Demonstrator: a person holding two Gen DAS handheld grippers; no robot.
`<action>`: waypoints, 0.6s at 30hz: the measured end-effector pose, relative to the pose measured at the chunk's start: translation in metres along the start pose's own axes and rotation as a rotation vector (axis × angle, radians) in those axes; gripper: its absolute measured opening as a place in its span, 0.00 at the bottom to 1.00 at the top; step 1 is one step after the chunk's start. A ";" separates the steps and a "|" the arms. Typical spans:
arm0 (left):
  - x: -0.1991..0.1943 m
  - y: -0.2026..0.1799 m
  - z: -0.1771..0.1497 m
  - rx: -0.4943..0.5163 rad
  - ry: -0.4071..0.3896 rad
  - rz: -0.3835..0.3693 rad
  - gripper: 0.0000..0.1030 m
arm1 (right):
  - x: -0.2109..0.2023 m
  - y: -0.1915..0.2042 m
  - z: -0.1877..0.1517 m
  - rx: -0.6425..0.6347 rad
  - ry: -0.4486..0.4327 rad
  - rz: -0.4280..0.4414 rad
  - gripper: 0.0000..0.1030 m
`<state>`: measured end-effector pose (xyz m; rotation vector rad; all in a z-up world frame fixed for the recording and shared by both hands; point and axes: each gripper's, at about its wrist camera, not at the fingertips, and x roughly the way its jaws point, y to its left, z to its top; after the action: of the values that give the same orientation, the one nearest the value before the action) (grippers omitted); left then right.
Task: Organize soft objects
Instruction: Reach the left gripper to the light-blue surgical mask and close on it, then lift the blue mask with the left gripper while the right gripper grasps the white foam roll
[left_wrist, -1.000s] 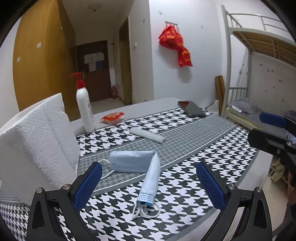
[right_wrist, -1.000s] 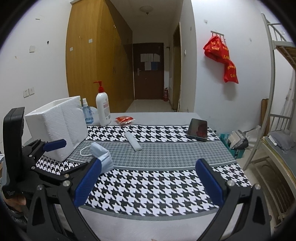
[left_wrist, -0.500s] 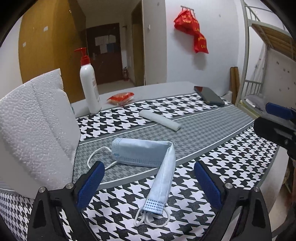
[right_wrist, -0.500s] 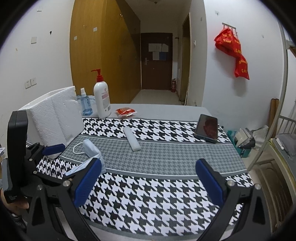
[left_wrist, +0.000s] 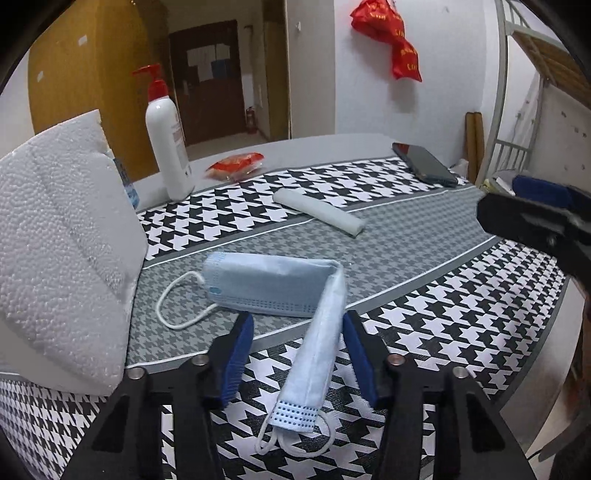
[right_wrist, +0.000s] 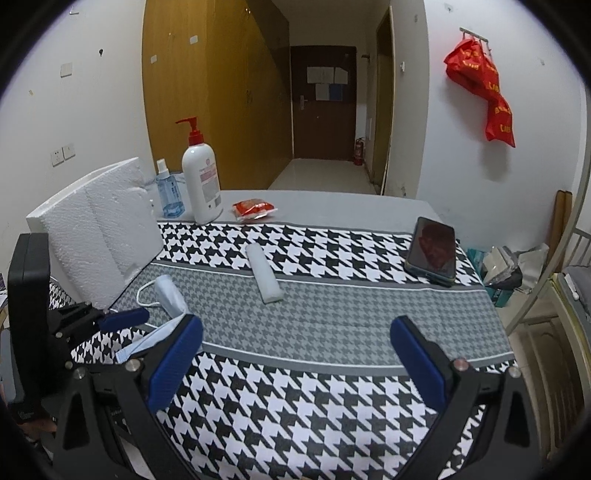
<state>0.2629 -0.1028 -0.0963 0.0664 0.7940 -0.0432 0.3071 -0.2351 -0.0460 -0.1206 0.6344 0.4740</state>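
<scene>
Lt blue mask (left_wrist: 273, 284), blk/wht houndstooth cloth (left_wrist: 461, 317), wht bottle (left_wrist: 166, 147) w/ red pump, blue fingers (left_wrist: 236, 358)

Your table (right_wrist: 369, 205) wears a houndstooth cloth (right_wrist: 332, 387). On it lie a folded blue mask (left_wrist: 273, 284), a white roll (right_wrist: 264, 273), a phone (right_wrist: 432, 249), a pump bottle (right_wrist: 201, 181), a spray bottle (right_wrist: 168, 192), a red packet (right_wrist: 255, 208), perhaps snacks, and a foam block (right_wrist: 99, 221).

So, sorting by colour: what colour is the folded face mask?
Light blue face mask, clearest in left wrist view.
</scene>
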 end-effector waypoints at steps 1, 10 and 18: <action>0.001 0.000 0.000 0.001 0.007 0.000 0.42 | 0.002 0.000 0.002 0.000 0.007 0.014 1.00; 0.011 0.001 0.000 0.001 0.053 -0.004 0.30 | 0.016 0.001 0.014 -0.040 0.047 0.049 1.00; 0.016 0.002 0.002 0.008 0.068 -0.021 0.11 | 0.033 -0.002 0.022 -0.049 0.075 0.062 1.00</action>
<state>0.2761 -0.1015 -0.1062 0.0670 0.8631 -0.0644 0.3434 -0.2188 -0.0478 -0.1666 0.7016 0.5470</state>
